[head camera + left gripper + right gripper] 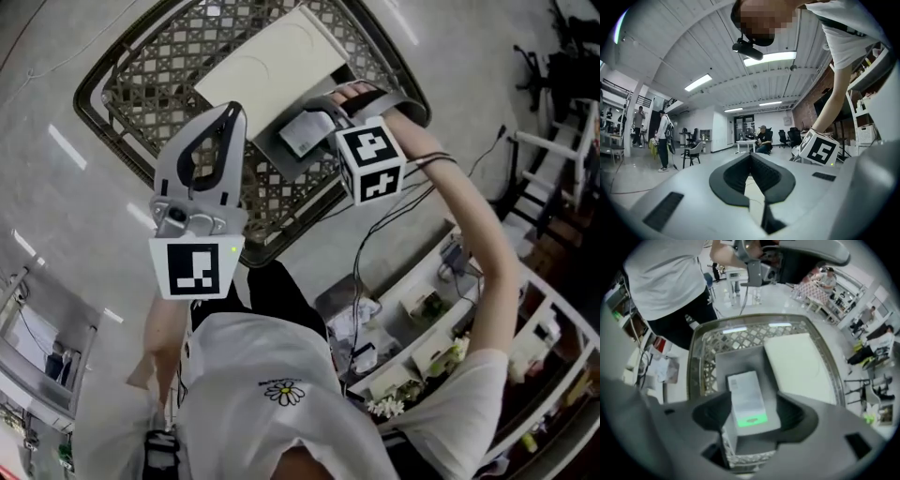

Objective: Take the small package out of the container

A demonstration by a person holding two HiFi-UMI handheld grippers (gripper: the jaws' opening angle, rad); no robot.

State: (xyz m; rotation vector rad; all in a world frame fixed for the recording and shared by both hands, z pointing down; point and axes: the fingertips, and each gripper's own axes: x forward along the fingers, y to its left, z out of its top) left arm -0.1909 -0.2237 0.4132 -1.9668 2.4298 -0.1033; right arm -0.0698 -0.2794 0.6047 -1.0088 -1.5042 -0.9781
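Left gripper point(232, 111), jaws closed on nothing, overlaps the lattice container point(94, 103) in the head view; inside it lie a cream flat box point(267, 66) and a grey box point(272, 157) bearing the small package point(746, 399), white label unreadable, green band at one end; right gripper point(754, 414) released, jaws wide, flanking the package without pressing it

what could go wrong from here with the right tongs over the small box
The open right tongs straddle the small package, which lies on a grey package: closing too low might catch both. The basket wall is close and could snag the tongs.
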